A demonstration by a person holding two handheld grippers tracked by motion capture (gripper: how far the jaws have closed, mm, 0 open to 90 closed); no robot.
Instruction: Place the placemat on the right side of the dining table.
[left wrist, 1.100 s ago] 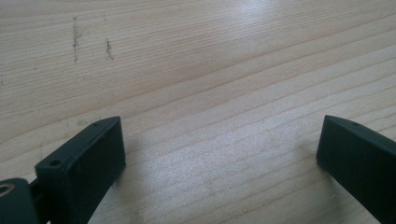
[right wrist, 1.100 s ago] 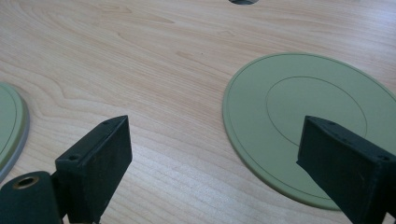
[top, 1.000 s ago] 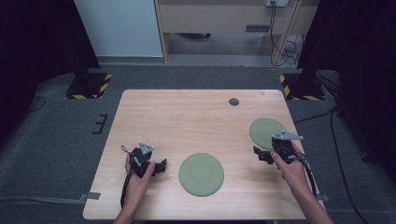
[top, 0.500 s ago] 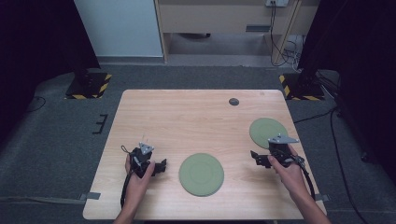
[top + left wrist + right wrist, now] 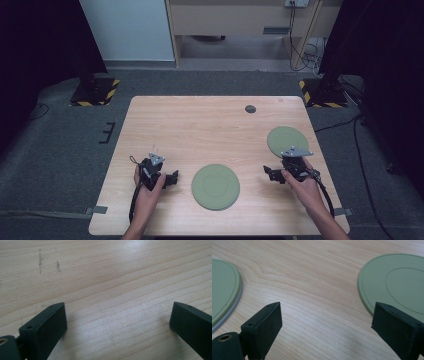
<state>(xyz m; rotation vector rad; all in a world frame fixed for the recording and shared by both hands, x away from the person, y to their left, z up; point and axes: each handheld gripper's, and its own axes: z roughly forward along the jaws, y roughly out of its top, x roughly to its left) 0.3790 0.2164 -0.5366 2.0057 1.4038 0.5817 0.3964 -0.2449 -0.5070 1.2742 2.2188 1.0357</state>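
Two flat green plates lie on the wooden table (image 5: 200, 130). The larger plate (image 5: 216, 186) (image 5: 222, 290) is at the centre front; the smaller plate (image 5: 287, 141) (image 5: 394, 282) is at the right. My left gripper (image 5: 171, 178) (image 5: 117, 307) rests on the table left of the larger plate, open, with bare wood between its jaws. My right gripper (image 5: 270, 174) (image 5: 327, 306) is open over bare wood between the two plates, touching neither, just in front of the smaller plate.
A small dark round disc (image 5: 250, 109) sits near the table's far edge. Beyond the table are a grey carpet, black stand bases with yellow-black stripes (image 5: 95, 90), and cables (image 5: 305, 55) at the back right.
My right gripper has drawn back from the smaller plate toward the front edge and slightly left. The left gripper has not moved.
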